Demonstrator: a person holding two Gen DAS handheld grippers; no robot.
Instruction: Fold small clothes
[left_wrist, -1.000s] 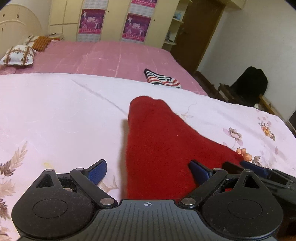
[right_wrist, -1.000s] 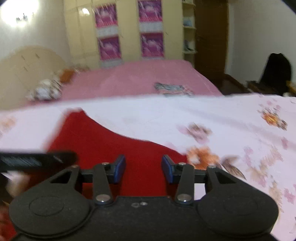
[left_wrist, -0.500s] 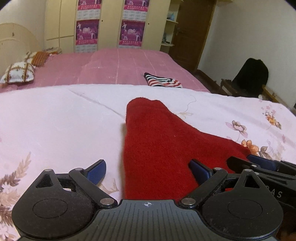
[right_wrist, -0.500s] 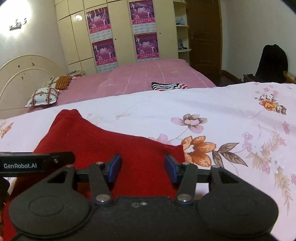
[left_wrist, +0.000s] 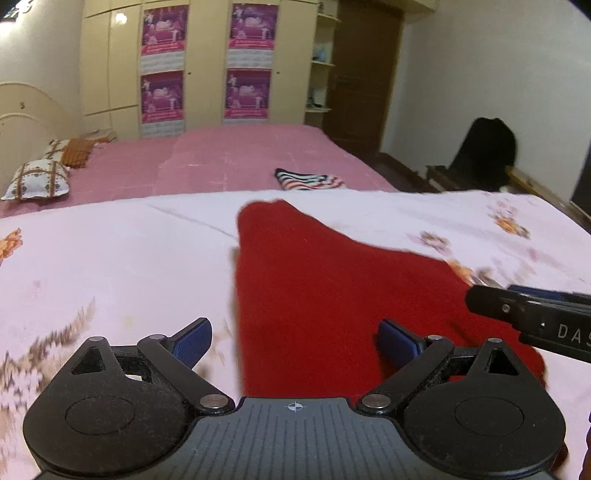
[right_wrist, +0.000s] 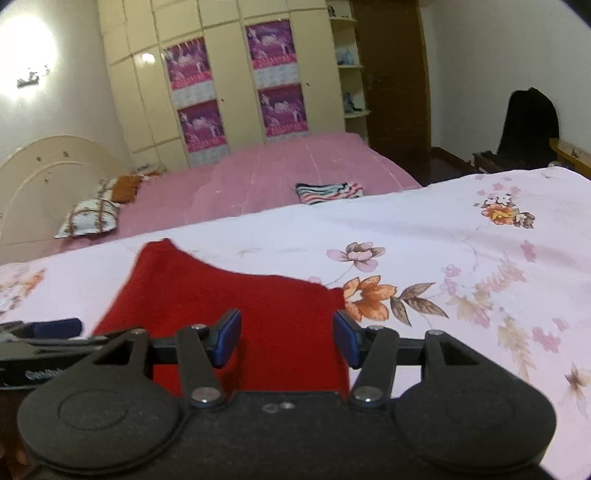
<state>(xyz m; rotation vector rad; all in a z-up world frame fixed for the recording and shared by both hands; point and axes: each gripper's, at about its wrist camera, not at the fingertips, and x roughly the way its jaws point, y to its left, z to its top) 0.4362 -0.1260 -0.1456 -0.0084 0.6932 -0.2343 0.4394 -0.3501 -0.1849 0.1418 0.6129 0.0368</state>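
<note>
1. Lying flat on the pale floral bedspread: red fuzzy knit garment, spread for folding
2. Hovering over its near edge, gaping, gripping nothing: left tongs
3. Opening wider, cloth beneath but unpinched: right tongs, poised alongside for a two-handed fold

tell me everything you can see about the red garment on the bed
The red garment is a small piece of solid deep red cloth with a fuzzy, knit-like look and no visible print. It lies flat on the white floral sheet, widest at the near end and narrowing to a rounded far end that points toward the pink bedspread. Its edges look smooth, with hardly a wrinkle. Both tongs hang above its near edge, and nothing is seen gripping it. What kind of garment it is cannot be told.
</note>
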